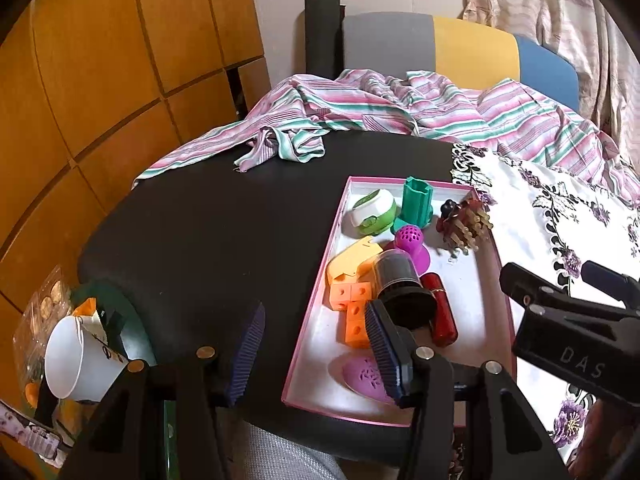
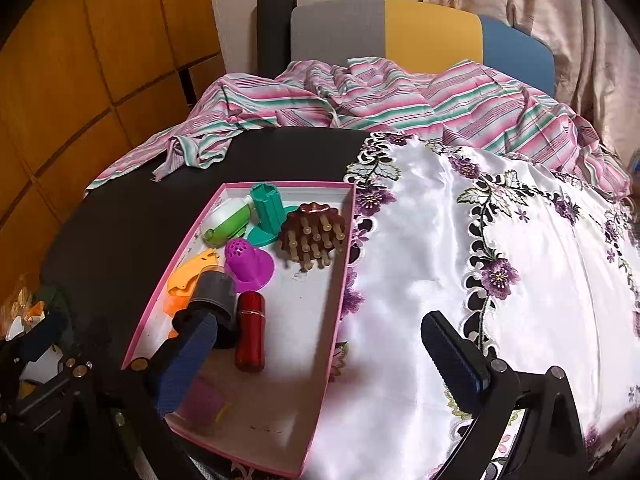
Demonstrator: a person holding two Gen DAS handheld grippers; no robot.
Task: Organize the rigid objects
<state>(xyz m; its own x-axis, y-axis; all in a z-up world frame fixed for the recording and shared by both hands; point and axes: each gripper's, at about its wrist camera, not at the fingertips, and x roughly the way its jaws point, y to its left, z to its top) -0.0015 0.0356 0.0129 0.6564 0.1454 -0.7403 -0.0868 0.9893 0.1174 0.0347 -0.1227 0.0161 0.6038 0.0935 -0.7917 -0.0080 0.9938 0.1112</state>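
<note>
A pink-rimmed tray [image 1: 320,280] [image 2: 344,240] on a black table holds several rigid items: a green-white gadget [image 1: 374,212] [image 2: 230,218], a teal holder [image 1: 416,204] [image 2: 267,208], a brown comb brush [image 1: 464,222] [image 2: 314,232], a purple cone [image 1: 412,244] [image 2: 248,266], orange blocks [image 1: 352,300], a dark cylinder [image 1: 400,284] [image 2: 214,294], a red tube [image 1: 440,312] [image 2: 250,332] and a pink oval [image 1: 360,372]. My left gripper [image 1: 316,354] is open and empty at the tray's near left edge. My right gripper [image 2: 320,368] is open and empty over the tray's near right edge.
A striped cloth [image 1: 400,108] [image 2: 360,100] lies across the table's far side. A white embroidered cloth [image 2: 500,260] [image 1: 560,216] covers the right. A white cup [image 1: 76,360] and clutter sit low on the left. A chair back [image 1: 460,48] stands behind.
</note>
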